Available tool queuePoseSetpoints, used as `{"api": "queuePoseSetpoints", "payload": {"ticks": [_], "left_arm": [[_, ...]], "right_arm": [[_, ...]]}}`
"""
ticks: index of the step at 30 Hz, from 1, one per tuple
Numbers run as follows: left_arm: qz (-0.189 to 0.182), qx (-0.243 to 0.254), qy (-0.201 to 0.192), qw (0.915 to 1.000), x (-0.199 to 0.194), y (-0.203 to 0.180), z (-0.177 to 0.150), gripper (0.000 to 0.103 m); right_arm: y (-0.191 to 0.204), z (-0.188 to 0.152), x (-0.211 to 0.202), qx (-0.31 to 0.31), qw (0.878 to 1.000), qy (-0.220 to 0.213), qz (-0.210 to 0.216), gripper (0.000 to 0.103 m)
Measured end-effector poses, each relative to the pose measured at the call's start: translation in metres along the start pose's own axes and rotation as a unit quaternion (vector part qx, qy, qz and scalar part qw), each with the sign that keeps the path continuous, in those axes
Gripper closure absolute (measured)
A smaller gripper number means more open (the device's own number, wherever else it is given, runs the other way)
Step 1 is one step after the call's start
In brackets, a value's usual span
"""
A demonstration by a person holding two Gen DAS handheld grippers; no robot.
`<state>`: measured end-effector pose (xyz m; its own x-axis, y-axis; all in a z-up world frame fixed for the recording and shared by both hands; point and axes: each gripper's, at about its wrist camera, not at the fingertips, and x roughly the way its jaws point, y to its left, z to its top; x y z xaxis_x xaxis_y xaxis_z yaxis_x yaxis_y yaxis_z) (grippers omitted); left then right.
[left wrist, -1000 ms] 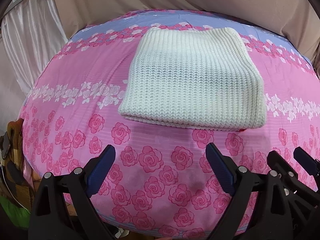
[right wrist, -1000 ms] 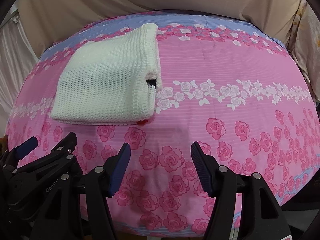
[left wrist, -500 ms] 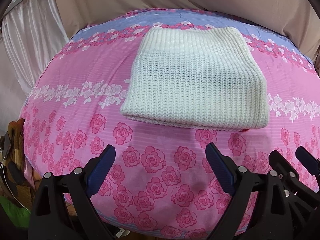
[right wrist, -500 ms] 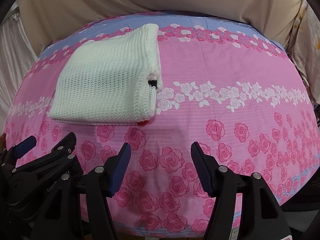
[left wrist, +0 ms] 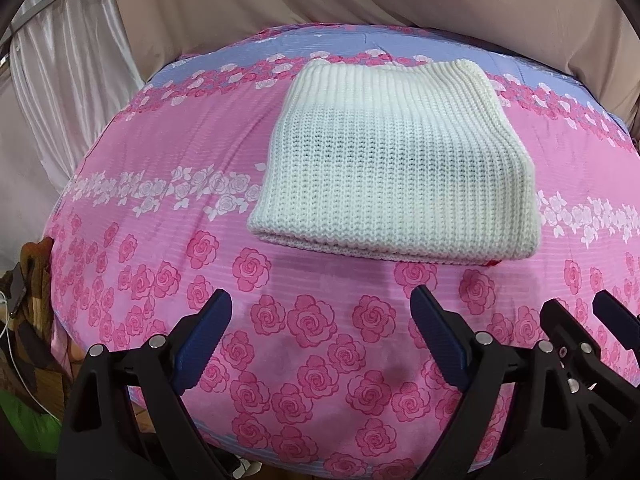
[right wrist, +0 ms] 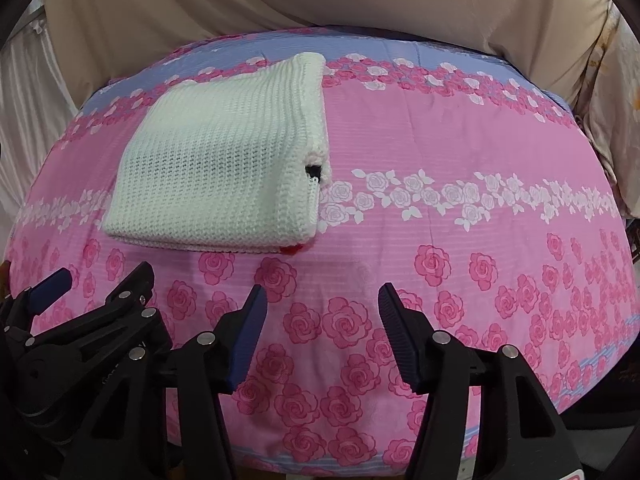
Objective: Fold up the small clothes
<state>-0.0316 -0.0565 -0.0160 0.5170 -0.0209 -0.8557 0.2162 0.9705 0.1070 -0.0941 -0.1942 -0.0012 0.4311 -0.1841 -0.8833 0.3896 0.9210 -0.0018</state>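
- a cream-white chunky knitted garment, folded into a thick rectangle (left wrist: 394,168), lies flat on the pink rose-printed bedsheet with a lilac band (left wrist: 168,216), toward the sheet's far half.
- the left gripper with black arms and blue pads (left wrist: 320,332) hovers over bare sheet on the near side of the garment; its jaws stand wide apart with nothing between them.
- the right gripper of the same build (right wrist: 322,324) also hovers over bare sheet, its jaws apart but narrower than the left's; they have just been closing a little, with only the rose print between them.
- neither gripper touches the knit; both sit near its front edge, side by side, almost shoulder to shoulder.
- the relation that matters: in the left wrist view the garment lies straight ahead of the fingers, its longer side running across the view.
- in the right wrist view the same bundle (right wrist: 224,164) sits ahead and off to the left, so the left gripper looks the nearer and better lined up.
- the layered open edge faces right, where a dark spot and a bit of red (right wrist: 294,249) peek out.
- as a judgement, the fold looks finished or nearly so; any further fold would bring the right edge across.
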Motion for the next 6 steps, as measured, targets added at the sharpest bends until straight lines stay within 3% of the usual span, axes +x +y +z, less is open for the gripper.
{"api": "queuePoseSetpoints", "payload": {"ticks": [6], "left_arm": [[0.000,0.000,0.003,1.0000,0.0007,0.0006,-0.0008,0.016]], "right_arm": [[0.0012,-0.0010,-0.0009,0.000,1.000,0.001,-0.003,0.046]]}}
